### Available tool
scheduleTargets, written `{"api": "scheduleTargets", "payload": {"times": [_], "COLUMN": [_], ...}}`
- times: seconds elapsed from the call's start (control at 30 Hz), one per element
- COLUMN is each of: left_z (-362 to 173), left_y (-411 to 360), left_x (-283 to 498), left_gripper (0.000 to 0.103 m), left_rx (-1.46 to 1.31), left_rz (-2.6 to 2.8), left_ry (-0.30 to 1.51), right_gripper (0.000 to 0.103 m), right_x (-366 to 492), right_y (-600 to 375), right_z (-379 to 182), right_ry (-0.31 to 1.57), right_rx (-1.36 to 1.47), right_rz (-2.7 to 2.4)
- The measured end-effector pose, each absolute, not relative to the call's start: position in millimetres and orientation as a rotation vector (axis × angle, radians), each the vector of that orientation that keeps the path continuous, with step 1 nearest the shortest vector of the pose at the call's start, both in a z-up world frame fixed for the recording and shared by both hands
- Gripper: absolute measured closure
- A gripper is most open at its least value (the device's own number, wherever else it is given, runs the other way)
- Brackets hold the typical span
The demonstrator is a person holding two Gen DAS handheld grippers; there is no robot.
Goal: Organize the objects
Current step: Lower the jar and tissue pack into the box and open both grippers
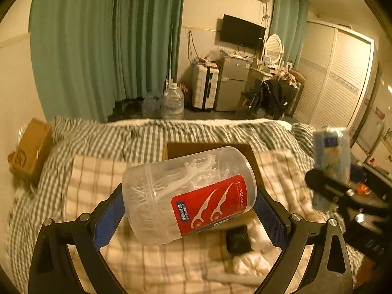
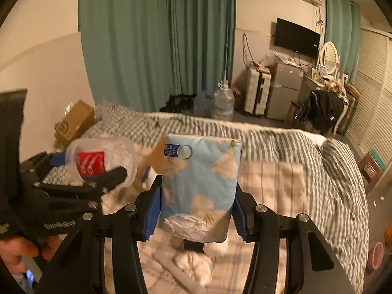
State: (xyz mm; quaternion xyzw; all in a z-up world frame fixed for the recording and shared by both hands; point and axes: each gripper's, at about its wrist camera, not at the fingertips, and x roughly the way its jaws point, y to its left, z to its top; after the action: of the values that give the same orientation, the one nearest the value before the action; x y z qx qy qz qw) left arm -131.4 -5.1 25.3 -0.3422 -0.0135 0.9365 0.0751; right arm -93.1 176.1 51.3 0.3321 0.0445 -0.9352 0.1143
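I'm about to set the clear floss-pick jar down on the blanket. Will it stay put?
The floss-pick jar is round and held tilted sideways, so laid down it would probably roll. It looks light, only partly filled with picks. The smooth plastic may be slippery.

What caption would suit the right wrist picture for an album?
Right claw grips a blue tissue pack above the striped bed.

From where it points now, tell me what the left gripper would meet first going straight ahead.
Probably the open brown cardboard box on the striped bedding, directly beyond the clear floss-pick jar that the left gripper holds; depth is unclear.
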Motion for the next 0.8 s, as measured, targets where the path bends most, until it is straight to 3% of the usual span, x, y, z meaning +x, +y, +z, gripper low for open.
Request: {"api": "scheduleTargets", "payload": {"times": [0.2,0.57,0.6,0.7,0.8], "left_z": [12.6,-49.8,-53.1,-52.6,-40.6], "left_y": [0.8,17.5,17.6,17.8,16.1], "left_x": [-190.4,-240.5,-241.9,-240.3,-232.2], "left_gripper": [0.003,0.002,0.002,0.000,0.000], "left_rx": [-1.049,-1.105,-1.113,-1.111,-1.095], "left_rz": [2.803,2.744,2.738,2.746,2.777], "left_ry": [-0.005,0.003,-0.001,-0.001,0.011], "right_gripper": [0.053,0.054,0.051,0.018,0.017], "right_x": [-153.7,-235.3,-236.0,-236.2,-228.1], "right_y": [174.3,185.8,188.6,196.7,205.0], "right_z": [58.3,-11.5,-13.8,-14.1,-1.1], "right_ry": [0.103,0.037,0.021,-0.022,-0.040], "right_rx": [0.968,1.141,1.130,1.108,1.068], "right_rz": [-2.729,-2.667,-2.674,-2.702,-2.737]}}
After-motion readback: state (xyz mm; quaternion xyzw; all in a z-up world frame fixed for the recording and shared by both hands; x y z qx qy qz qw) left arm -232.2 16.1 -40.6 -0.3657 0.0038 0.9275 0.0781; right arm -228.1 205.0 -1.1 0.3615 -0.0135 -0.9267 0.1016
